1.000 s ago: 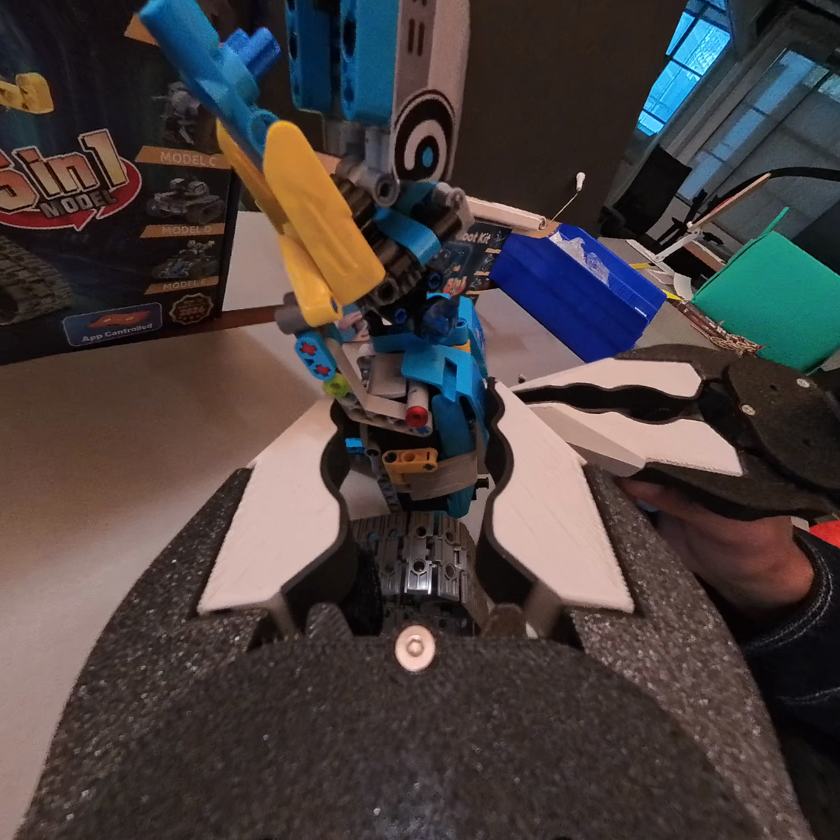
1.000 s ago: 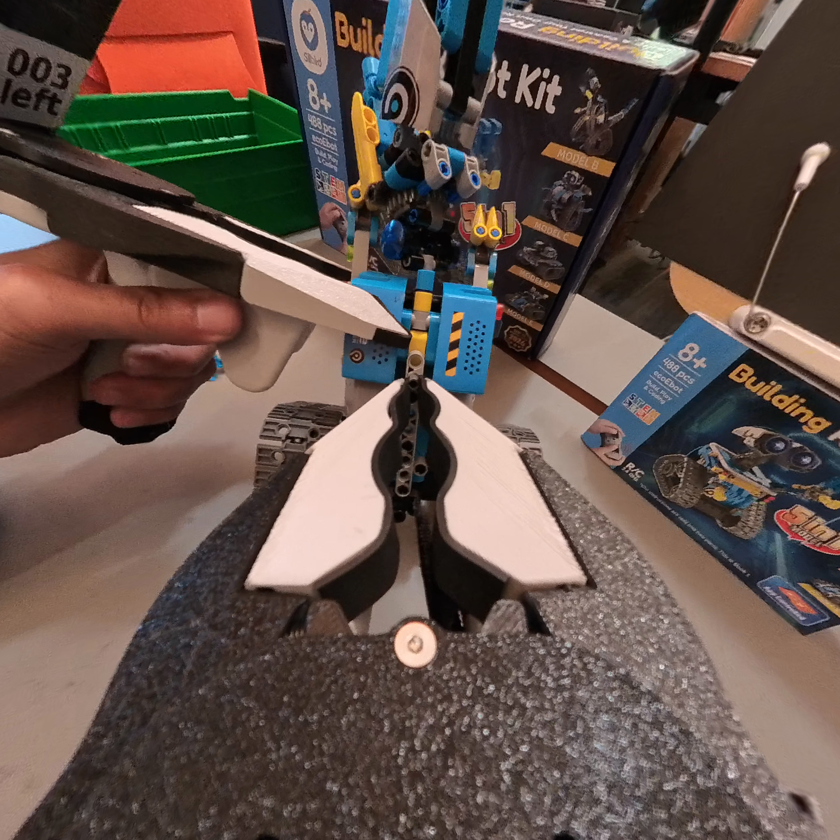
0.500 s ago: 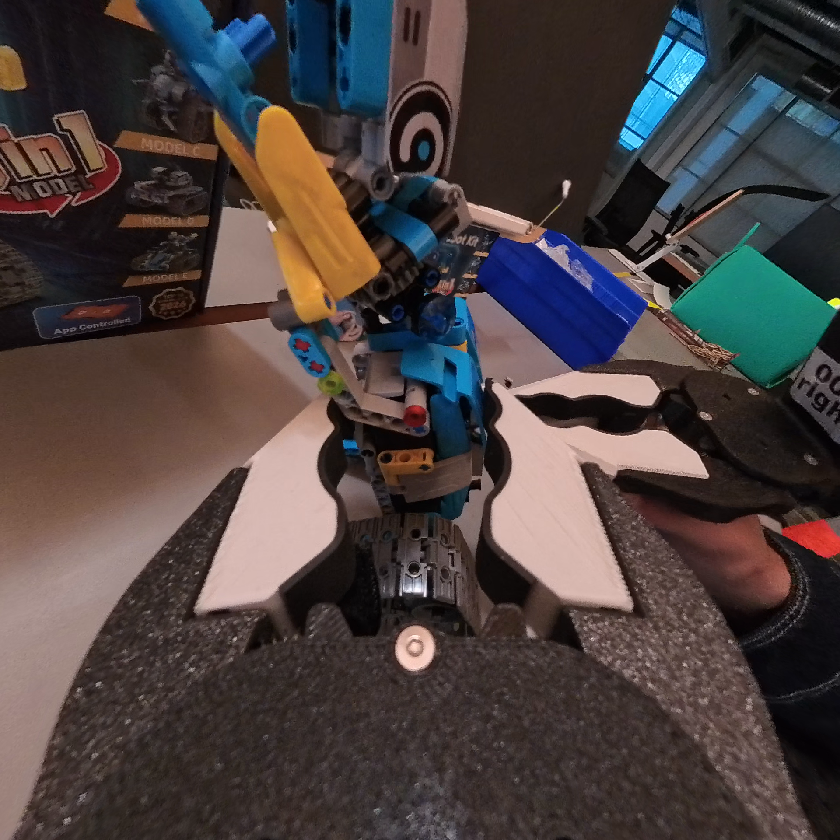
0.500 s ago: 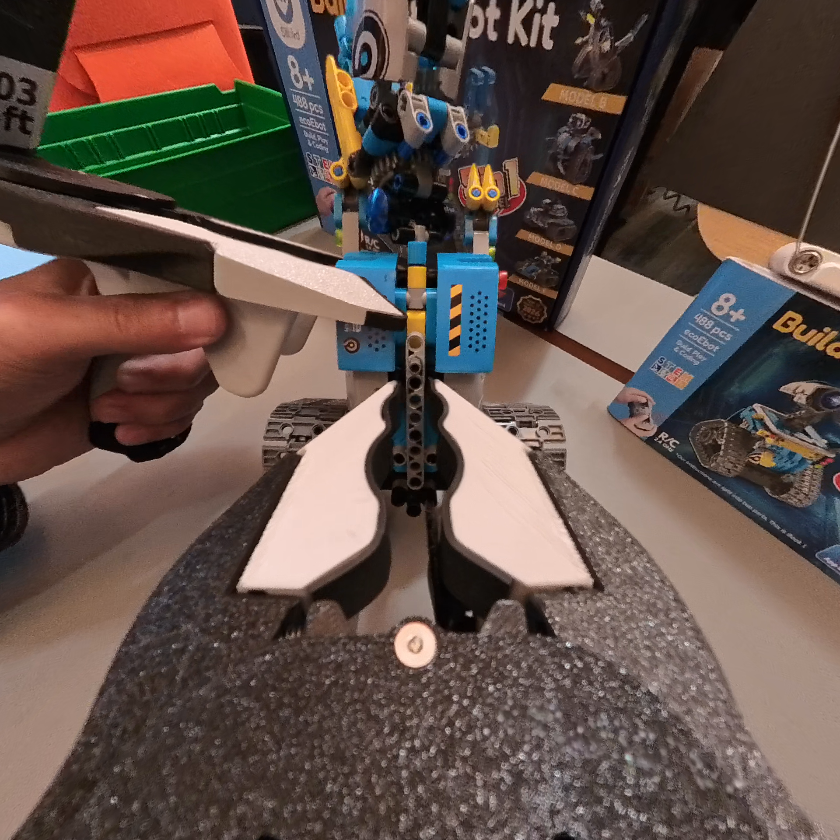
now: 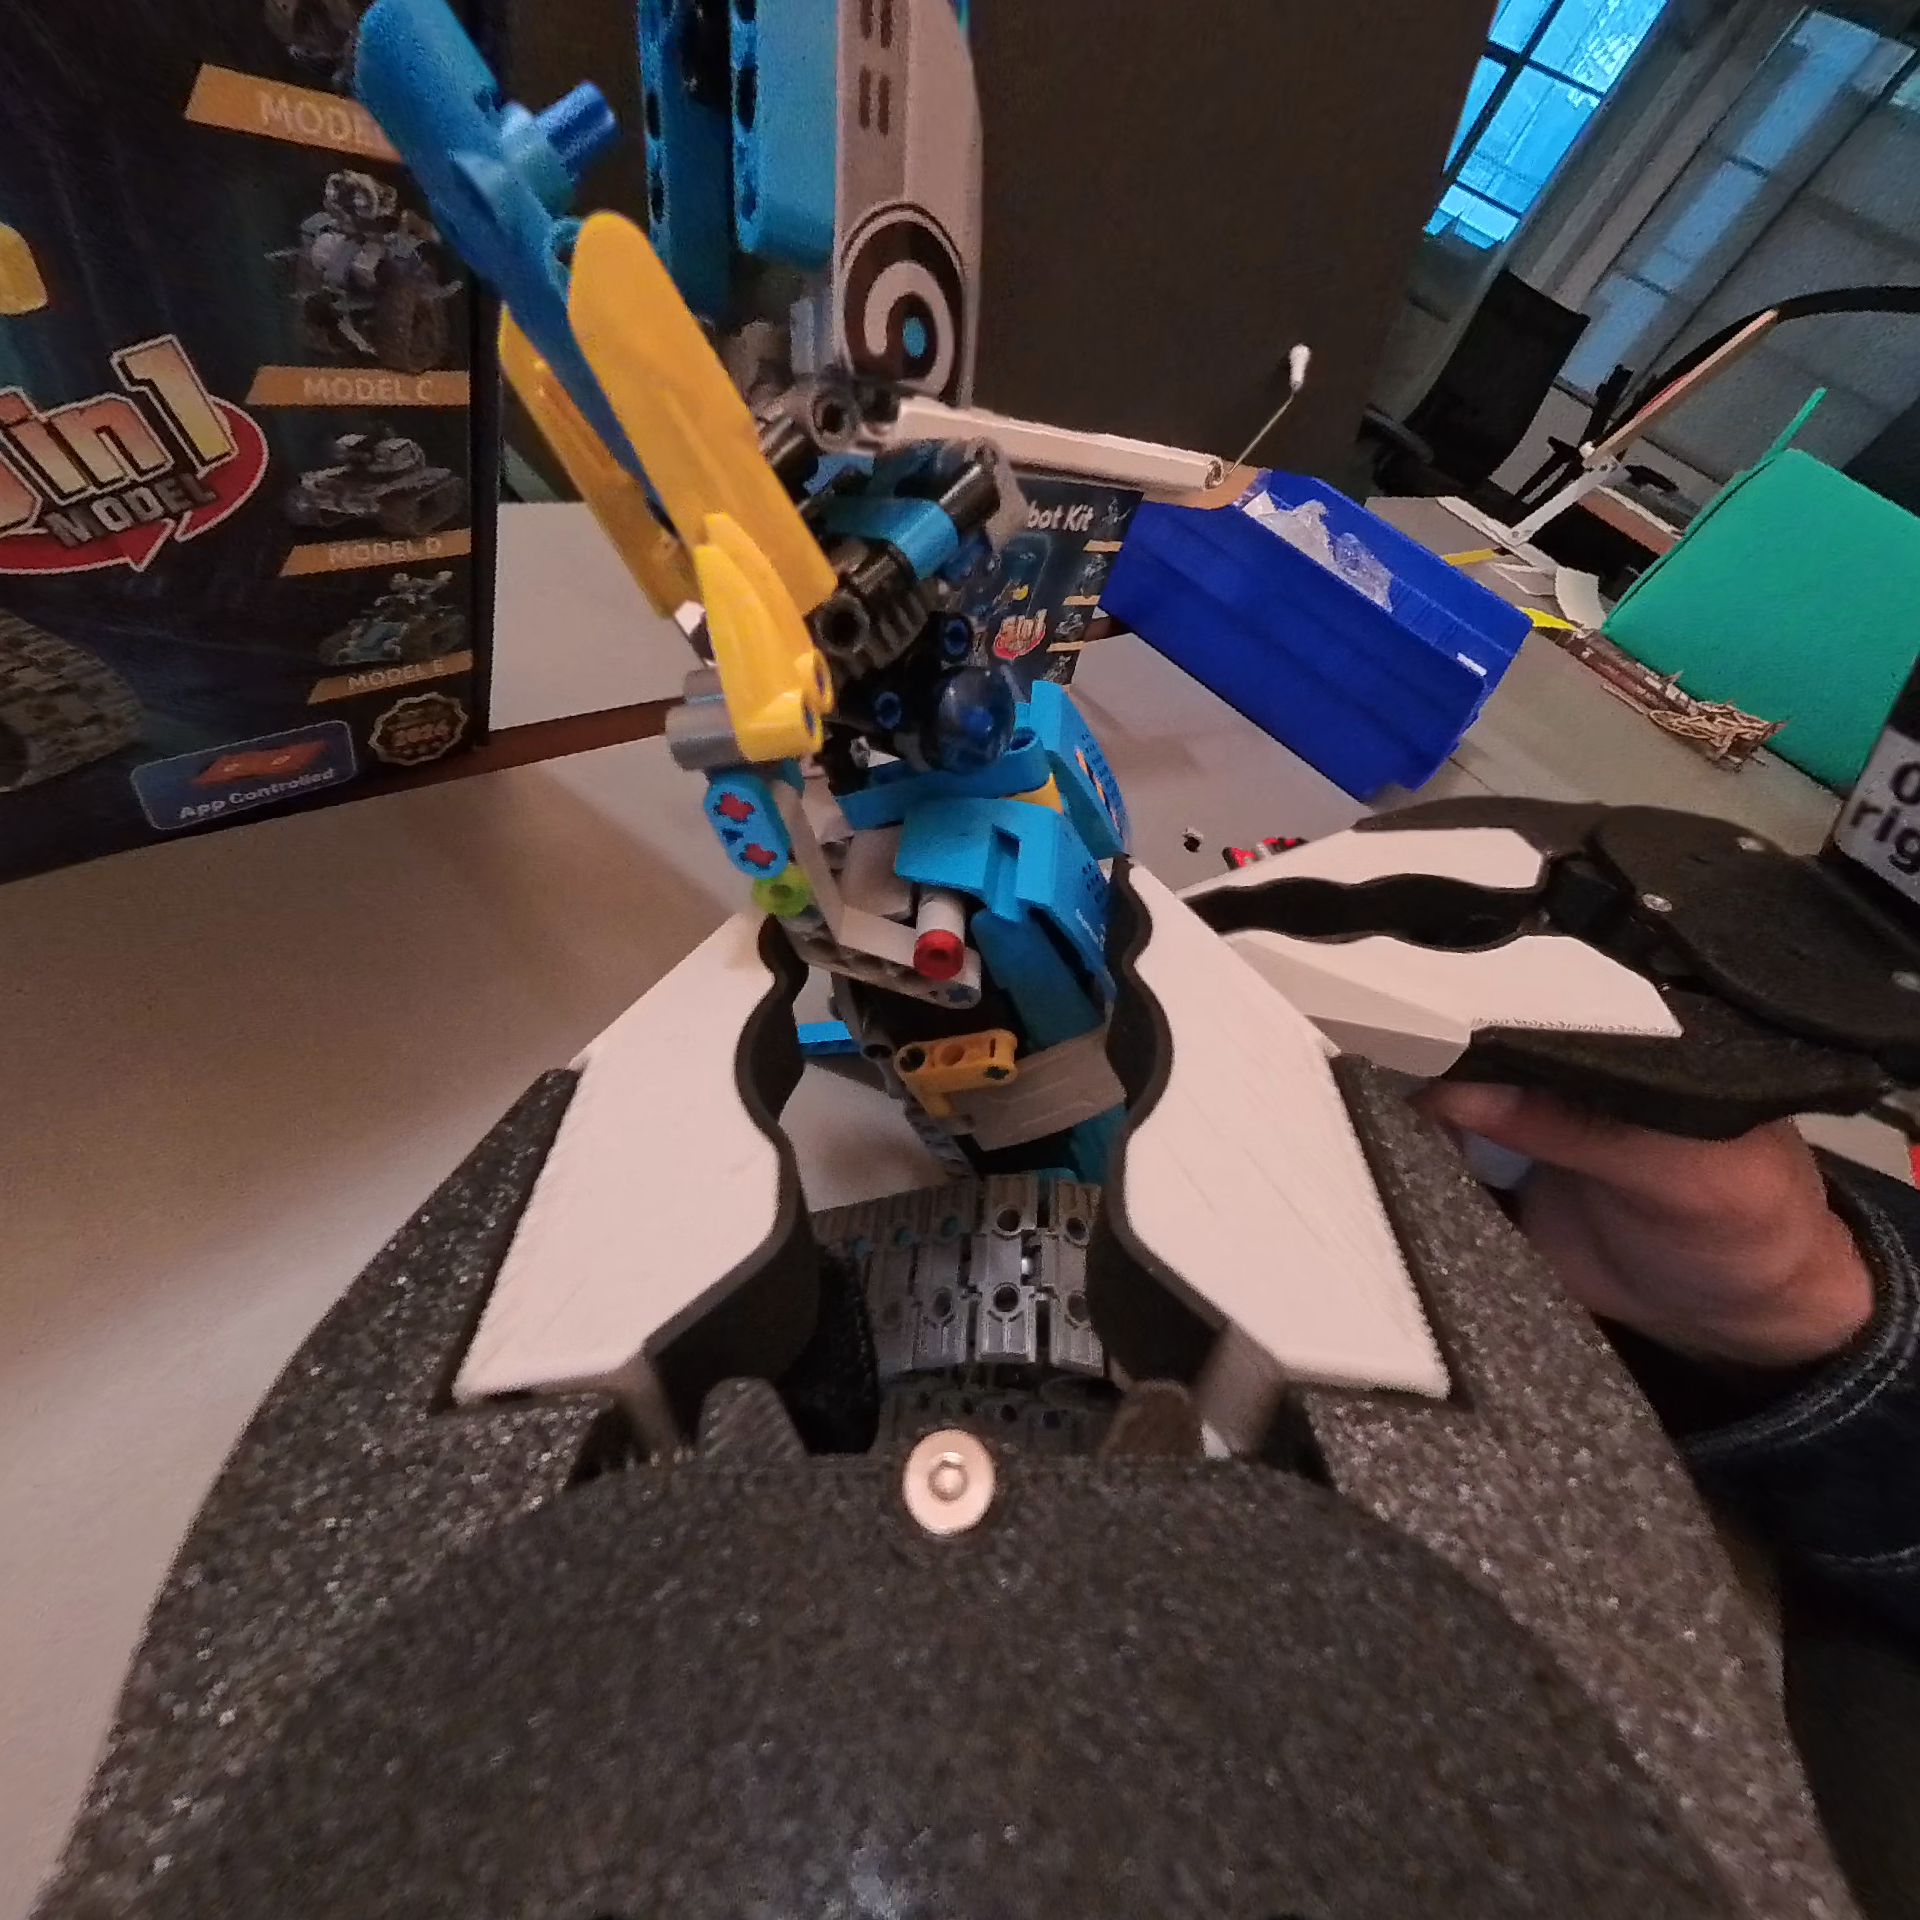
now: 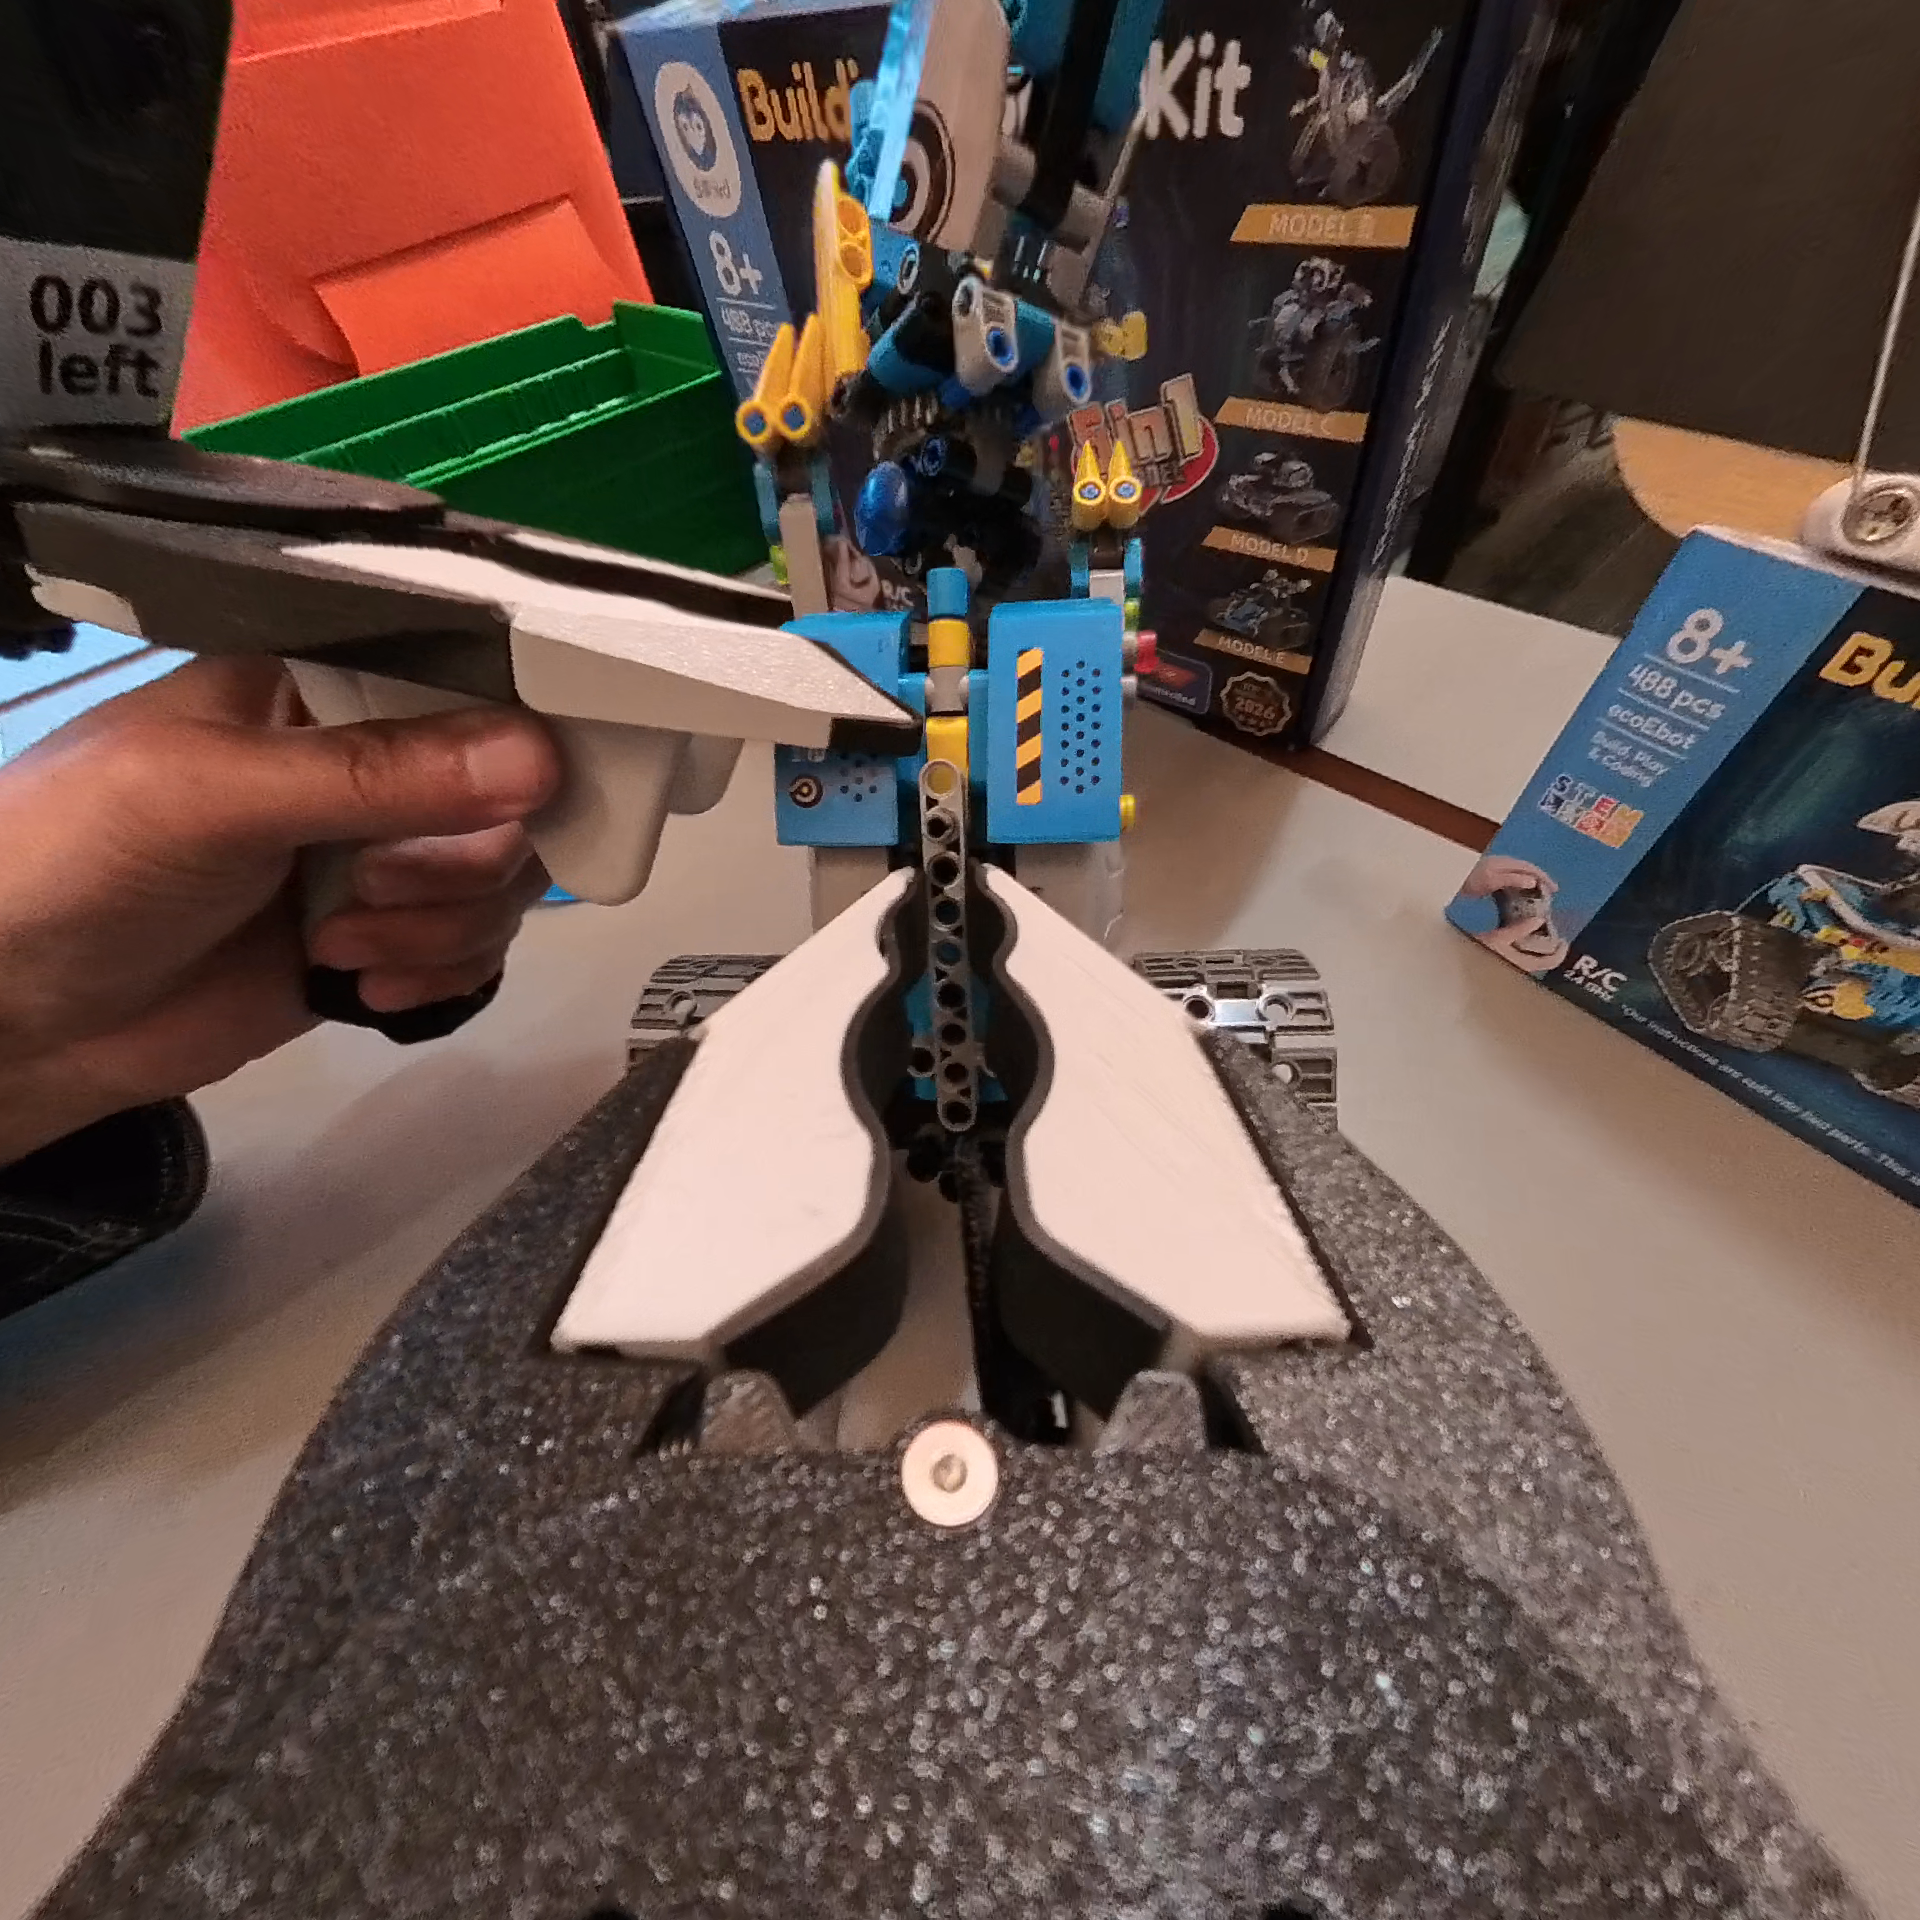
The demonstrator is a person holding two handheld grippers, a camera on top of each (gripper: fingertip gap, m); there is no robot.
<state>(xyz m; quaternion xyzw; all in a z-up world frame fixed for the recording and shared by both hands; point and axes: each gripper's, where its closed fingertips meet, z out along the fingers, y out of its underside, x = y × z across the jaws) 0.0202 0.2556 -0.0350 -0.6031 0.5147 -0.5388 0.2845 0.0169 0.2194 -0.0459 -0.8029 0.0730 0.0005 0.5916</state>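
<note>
A blue, yellow and grey building-block robot (image 5: 966, 831) on grey tracks (image 5: 987, 1288) stands on the pale table (image 5: 312, 1039). My left gripper (image 5: 951, 914) is shut on its lower body, one finger on each side. In the right wrist view the left gripper's tip (image 6: 831, 696) touches the robot's blue body (image 6: 1060, 727). My right gripper (image 6: 948, 881) is shut on a grey perforated beam (image 6: 948, 935) that stands upright at the robot's back. The right gripper also shows at the right of the left wrist view (image 5: 1226, 925), jaws nearly together.
Printed kit boxes stand behind the robot (image 6: 1299, 312) and lie at right (image 6: 1714, 831); another stands at left (image 5: 229, 416). A green bin (image 6: 499, 426) and an orange sheet (image 6: 416, 187) are back left. A blue bin (image 5: 1299, 634) and green foam (image 5: 1766, 623) are back right.
The robot now leans more to the right between the left fingers, and its yellow arm has swung lower. The right gripper has drawn back slightly; more of the grey beam shows.
</note>
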